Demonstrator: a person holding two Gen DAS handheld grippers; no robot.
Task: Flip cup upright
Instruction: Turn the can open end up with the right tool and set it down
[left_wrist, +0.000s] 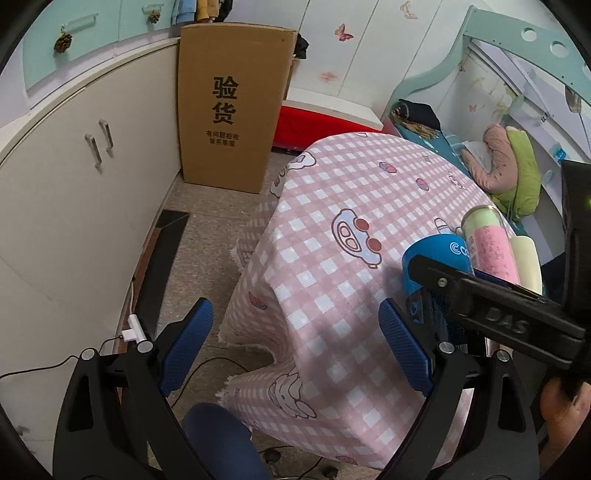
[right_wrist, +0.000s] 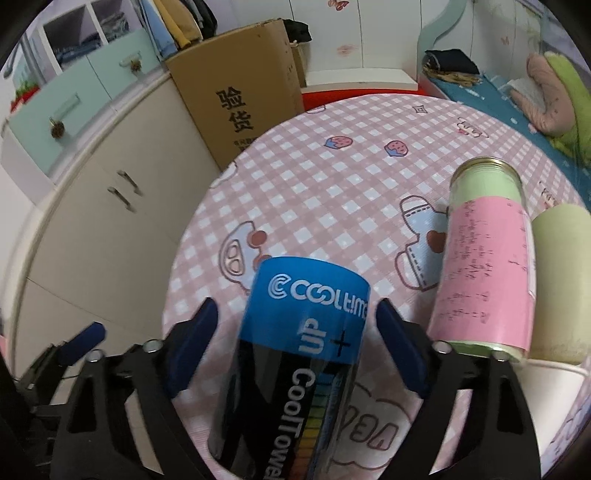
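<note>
Lying between our right gripper's (right_wrist: 297, 349) spread fingers, the blue-and-black CoolTowel cup (right_wrist: 295, 354) points its blue end away from us, long axis running along the fingers, neither pad touching it. It rests on the pink checked tabletop (right_wrist: 332, 192). Our left gripper (left_wrist: 295, 347) hangs open over the tabletop's near edge, empty.

table (right_wrist: 332, 192) carries blue cup (right_wrist: 295, 350), pink-labelled can (right_wrist: 484, 273).
</note>
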